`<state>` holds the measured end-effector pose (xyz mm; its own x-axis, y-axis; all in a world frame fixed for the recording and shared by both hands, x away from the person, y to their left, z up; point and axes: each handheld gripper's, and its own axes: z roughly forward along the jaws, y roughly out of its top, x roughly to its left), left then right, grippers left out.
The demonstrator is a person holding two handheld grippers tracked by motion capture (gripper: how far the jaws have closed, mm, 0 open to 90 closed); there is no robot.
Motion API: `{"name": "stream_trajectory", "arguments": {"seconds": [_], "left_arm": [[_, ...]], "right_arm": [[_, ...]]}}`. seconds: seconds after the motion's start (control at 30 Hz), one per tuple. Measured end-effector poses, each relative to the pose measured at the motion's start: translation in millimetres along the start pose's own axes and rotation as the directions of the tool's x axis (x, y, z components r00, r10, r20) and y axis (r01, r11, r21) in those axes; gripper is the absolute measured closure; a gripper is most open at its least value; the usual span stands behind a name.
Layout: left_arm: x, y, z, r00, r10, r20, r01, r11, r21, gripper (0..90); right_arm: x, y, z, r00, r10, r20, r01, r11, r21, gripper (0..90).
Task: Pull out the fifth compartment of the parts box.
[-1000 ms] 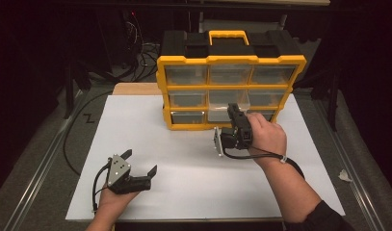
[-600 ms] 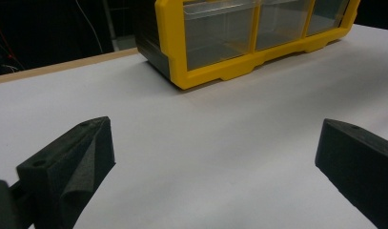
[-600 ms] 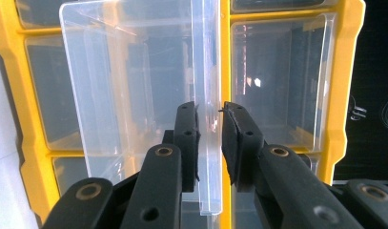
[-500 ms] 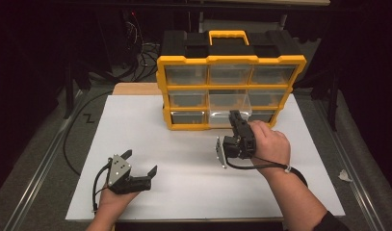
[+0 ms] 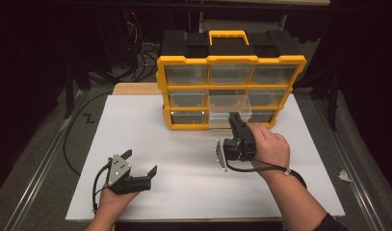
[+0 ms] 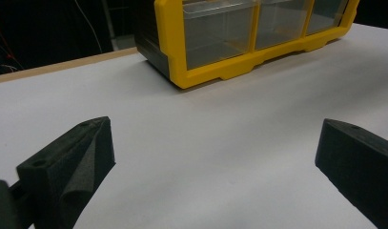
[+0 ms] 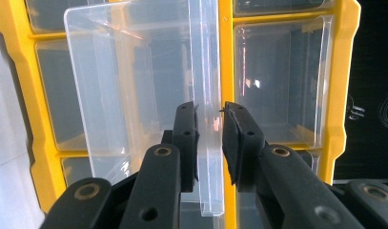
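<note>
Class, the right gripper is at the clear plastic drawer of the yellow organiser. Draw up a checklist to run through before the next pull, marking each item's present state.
1. Right gripper jaws shut on the front lip of the clear plastic drawer: ok.
2. Drawer partly out of the yellow and black drawer organiser: ok.
3. White table top bare in front of the drawer: ok.
4. Left gripper open, resting apart from the cabinet: ok.
5. Drawer contents: cannot tell.

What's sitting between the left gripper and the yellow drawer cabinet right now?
Nothing: bare white table top lies between the left gripper and the cabinet, as the left gripper view shows; the high view agrees.
</note>
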<state>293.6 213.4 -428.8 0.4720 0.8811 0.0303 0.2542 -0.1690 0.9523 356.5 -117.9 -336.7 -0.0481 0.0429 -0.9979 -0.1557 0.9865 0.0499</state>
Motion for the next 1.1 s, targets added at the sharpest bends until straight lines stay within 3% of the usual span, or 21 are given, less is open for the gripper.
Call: {"name": "stream_trajectory", "arguments": {"seconds": [0.23, 0.57, 0.87, 1.1], "left_arm": [[-0.4, 0.0, 0.2, 1.0000, 0.001, 0.003, -0.001, 1.0000, 0.001, 0.1], [-0.1, 0.1, -0.4, 1.0000, -0.002, 0.007, 0.002, 1.0000, -0.007, 0.2], [-1.1, 0.0, -0.1, 0.9999, 0.001, 0.011, -0.001, 1.0000, -0.005, 0.1], [-1.4, -0.3, -0.1, 0.9999, 0.004, 0.012, -0.004, 1.0000, -0.005, 0.1]], "right_arm": [[1.2, -0.2, -0.7, 0.9999, 0.011, 0.003, -0.011, 1.000, -0.002, 76.9], [2.8, -1.7, -14.8, 0.9984, 0.041, -0.038, -0.042, 0.999, -0.029, 59.8], [41.4, -9.1, -29.3, 0.9917, 0.038, -0.123, -0.042, 0.998, -0.035, 50.3], [78.3, -15.4, -36.9, 0.9797, 0.032, -0.198, -0.037, 0.999, -0.023, 47.8]]}}
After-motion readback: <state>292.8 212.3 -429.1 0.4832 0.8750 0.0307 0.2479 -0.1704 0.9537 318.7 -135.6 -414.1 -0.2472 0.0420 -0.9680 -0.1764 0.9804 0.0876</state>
